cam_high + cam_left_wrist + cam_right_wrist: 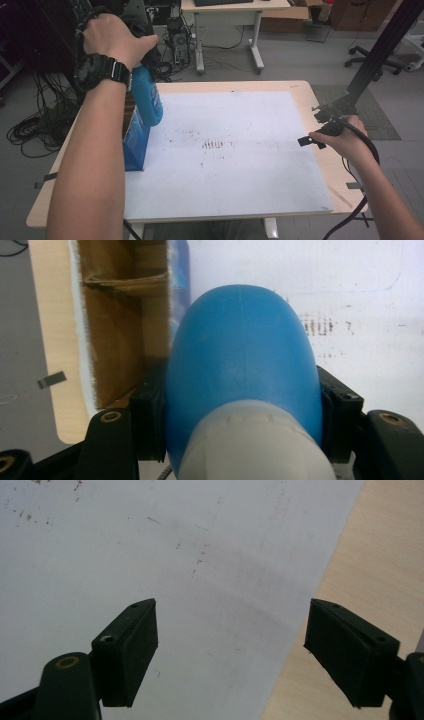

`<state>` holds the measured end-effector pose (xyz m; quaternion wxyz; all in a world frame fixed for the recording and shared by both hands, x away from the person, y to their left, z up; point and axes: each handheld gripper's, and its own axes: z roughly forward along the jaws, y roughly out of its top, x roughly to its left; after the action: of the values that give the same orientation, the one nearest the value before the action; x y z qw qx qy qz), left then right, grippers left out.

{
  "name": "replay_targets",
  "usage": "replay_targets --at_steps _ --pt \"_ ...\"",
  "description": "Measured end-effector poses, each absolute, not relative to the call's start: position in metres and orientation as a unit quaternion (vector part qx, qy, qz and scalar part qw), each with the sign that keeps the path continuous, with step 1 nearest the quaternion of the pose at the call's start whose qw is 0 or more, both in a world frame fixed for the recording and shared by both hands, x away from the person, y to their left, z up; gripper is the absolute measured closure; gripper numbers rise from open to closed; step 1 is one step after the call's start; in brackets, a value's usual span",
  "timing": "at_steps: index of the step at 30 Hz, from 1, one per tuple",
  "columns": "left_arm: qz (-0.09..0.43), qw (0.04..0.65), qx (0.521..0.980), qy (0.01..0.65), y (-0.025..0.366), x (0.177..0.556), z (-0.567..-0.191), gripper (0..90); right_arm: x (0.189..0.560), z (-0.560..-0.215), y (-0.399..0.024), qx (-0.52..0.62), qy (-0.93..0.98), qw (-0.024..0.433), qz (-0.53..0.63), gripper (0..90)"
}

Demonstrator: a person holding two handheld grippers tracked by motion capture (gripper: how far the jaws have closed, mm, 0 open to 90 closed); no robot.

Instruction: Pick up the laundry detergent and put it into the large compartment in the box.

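Observation:
A blue plastic bottle (pixel 147 97) with a white neck hangs tilted above the table's left side, with my left gripper (pixel 142 57) shut on it; the hand covers most of that gripper. In the left gripper view the bottle (pixel 240 355) sits between both black jaws of the left gripper (pixel 240 415), white neck nearest the camera. Just below it stands an open cardboard box (pixel 135 142) with blue outer sides, its brown inside and dividers (pixel 120 325) visible. My right gripper (pixel 315 129) rests at the table's right edge. Its jaws stand wide apart and hold nothing (pixel 230 650).
A white sheet (pixel 235 175) with faint dark marks covers most of the wooden table (pixel 330 165). A black stand (pixel 375 60) rises at the right. Cables, a desk and a chair base are on the floor beyond the far edge.

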<state>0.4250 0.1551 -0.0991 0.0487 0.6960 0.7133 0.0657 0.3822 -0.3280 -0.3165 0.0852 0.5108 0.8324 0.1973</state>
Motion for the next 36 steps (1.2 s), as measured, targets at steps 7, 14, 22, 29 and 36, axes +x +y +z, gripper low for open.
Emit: replay_targets --at_steps 7,14,22,29,36 --pt "0.077 0.040 0.685 0.723 0.182 0.426 -0.097 37.7 0.383 -0.316 -0.325 0.514 0.831 0.087 0.194 21.4" --pt "0.086 0.037 0.675 0.732 0.203 0.426 -0.093 37.7 0.385 -0.320 -0.322 0.515 0.832 0.085 0.189 21.5" --pt "0.091 0.031 0.674 0.733 0.226 0.427 -0.096 37.7 0.388 -0.319 -0.317 0.513 0.833 0.087 0.189 21.5" --pt "0.090 0.029 0.672 0.735 0.237 0.429 -0.101 37.7 0.389 -0.316 -0.316 0.512 0.834 0.088 0.187 21.7" --pt "0.088 0.028 0.671 0.736 0.239 0.433 -0.111 37.7 0.389 -0.316 -0.312 0.511 0.835 0.088 0.186 21.7"
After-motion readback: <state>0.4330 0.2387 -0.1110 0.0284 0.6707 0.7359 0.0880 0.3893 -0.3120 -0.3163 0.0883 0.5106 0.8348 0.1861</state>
